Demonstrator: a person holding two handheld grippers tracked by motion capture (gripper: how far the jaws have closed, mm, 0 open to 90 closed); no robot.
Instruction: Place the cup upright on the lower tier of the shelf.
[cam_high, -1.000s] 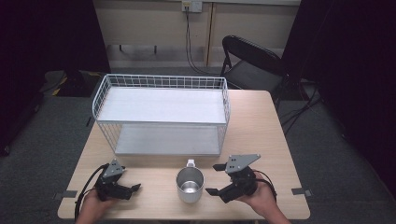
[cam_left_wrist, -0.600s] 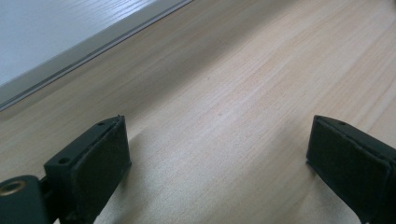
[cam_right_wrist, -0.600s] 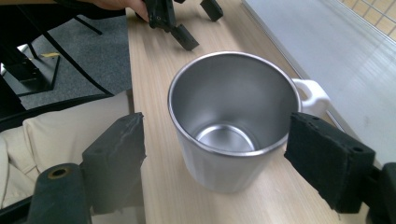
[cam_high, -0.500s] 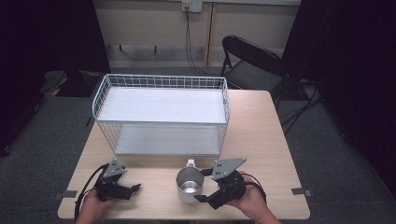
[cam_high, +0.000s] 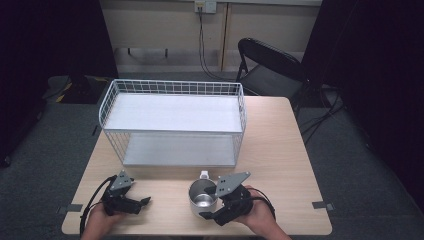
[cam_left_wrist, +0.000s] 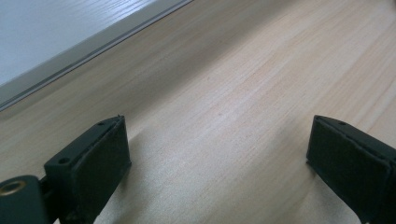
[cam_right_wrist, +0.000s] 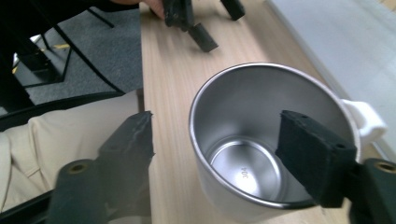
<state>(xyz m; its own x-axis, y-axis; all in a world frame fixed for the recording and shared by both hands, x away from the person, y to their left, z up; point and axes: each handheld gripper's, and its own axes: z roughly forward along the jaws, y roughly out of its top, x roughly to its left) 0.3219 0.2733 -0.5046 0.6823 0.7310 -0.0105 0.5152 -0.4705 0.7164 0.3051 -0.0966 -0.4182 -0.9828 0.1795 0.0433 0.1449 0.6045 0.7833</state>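
Between your black right gripper's (cam_right_wrist: 215, 154) jaws sat a shiny silver mug (cam_right_wrist: 261, 140) with a white handle (cam_right_wrist: 369, 122), on pale wood-grain table (cam_right_wrist: 173, 84).

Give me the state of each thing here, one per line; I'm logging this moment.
Shiny steel mug with white handle: upright, empty, on the table, handle toward the rack.
White wire two-shelf rack: standing, both shelves bare.
Left tongs: open over bare wood, holding nothing.
Right tongs: open, closing in; one jaw inside the mug, one outside, not yet pressing.
Black folding chair: unfolded, unoccupied.
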